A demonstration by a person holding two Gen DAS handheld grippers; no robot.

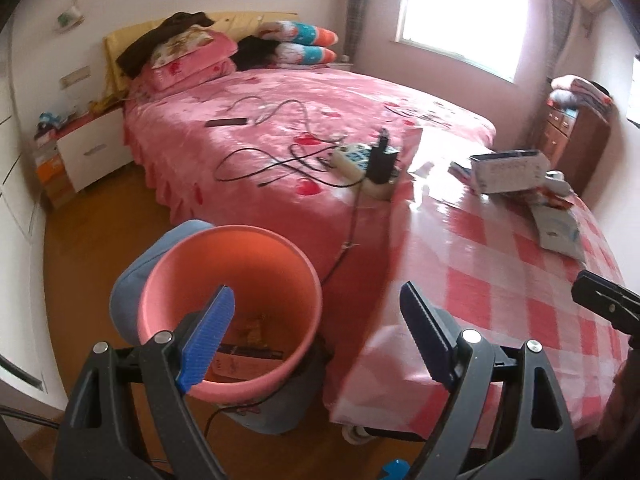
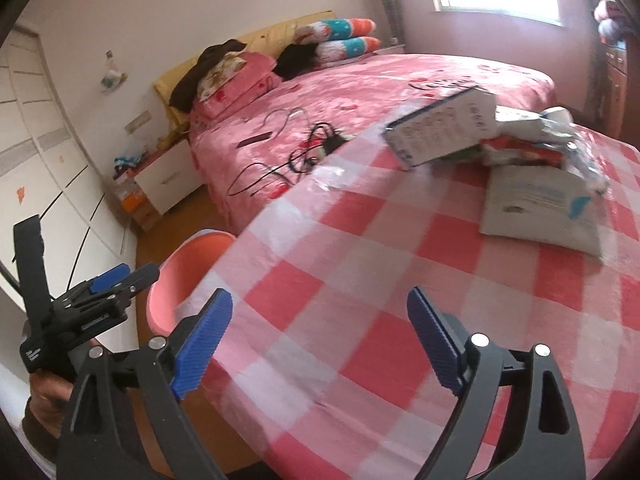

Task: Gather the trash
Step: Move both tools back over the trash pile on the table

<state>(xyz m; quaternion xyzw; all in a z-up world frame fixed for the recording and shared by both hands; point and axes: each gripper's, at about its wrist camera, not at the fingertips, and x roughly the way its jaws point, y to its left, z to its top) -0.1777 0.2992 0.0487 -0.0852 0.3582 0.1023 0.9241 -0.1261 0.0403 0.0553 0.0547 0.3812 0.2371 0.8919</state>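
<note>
White and blue packaging makes up the trash pile [image 2: 532, 152] at the far side of the checked tablecloth [image 2: 360, 280]: a printed carton [image 2: 440, 128] tilted on top, a flat white pouch [image 2: 544, 216] nearest the near edge, and crumpled red and clear wrappers between them, too blurred to sort out. A scrap of clear film [image 2: 332, 178] lies apart, near the table's bed-side edge.

Both tools are empty. The right gripper [image 2: 320, 336] hovers over bare cloth with its blue pads spread wide, and the pile is well ahead of it and slightly to its right. The left gripper [image 1: 316, 332] is equally wide, poised just above the pink bin [image 1: 232, 304], which stands on a blue stool [image 1: 128, 292] beside the table and seems to hold some cartons at its bottom already.

For the next pick, the flat pouch looks the easiest target: reach forward, bring one pad down at its near edge and pinch the edge, not the flat face, so it lifts without dragging the cloth. The carton could slide off the heap if nudged, so approach low and slow. The bin sits to the left, so carry across the table edge there.
</note>
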